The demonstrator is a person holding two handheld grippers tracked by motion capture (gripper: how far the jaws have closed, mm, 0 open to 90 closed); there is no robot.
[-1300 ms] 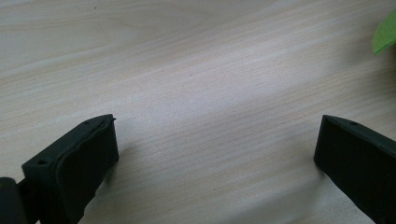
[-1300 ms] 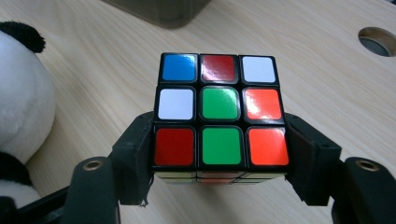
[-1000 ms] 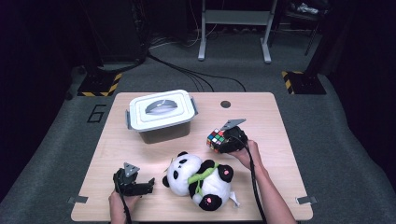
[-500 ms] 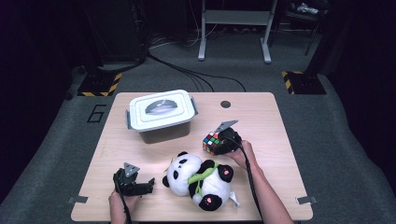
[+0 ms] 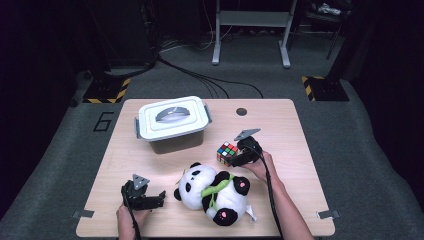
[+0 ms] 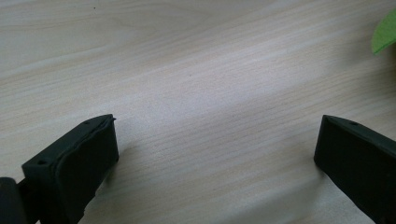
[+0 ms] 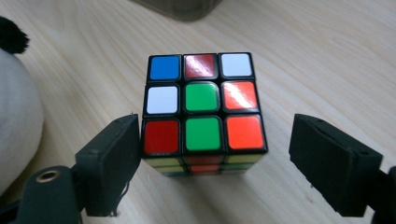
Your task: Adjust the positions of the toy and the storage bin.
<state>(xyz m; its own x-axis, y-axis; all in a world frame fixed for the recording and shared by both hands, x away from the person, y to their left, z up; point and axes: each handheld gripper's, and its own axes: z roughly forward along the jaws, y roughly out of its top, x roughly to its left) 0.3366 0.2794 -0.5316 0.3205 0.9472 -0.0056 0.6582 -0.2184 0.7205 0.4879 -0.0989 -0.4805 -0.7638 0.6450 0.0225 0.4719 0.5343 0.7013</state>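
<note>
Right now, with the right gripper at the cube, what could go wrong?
1. The right gripper has just been opening; the cube sits between its jaws, with a gap at one side. If lifted now, the cube would likely stay on the table.
2. The panda lies close beside the cube, so a sideways move could push it.
3. The box stands just behind the cube.

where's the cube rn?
High view: the cube sits on the table right of centre, between the panda plush and the lidded box, at the right gripper tips.
</note>
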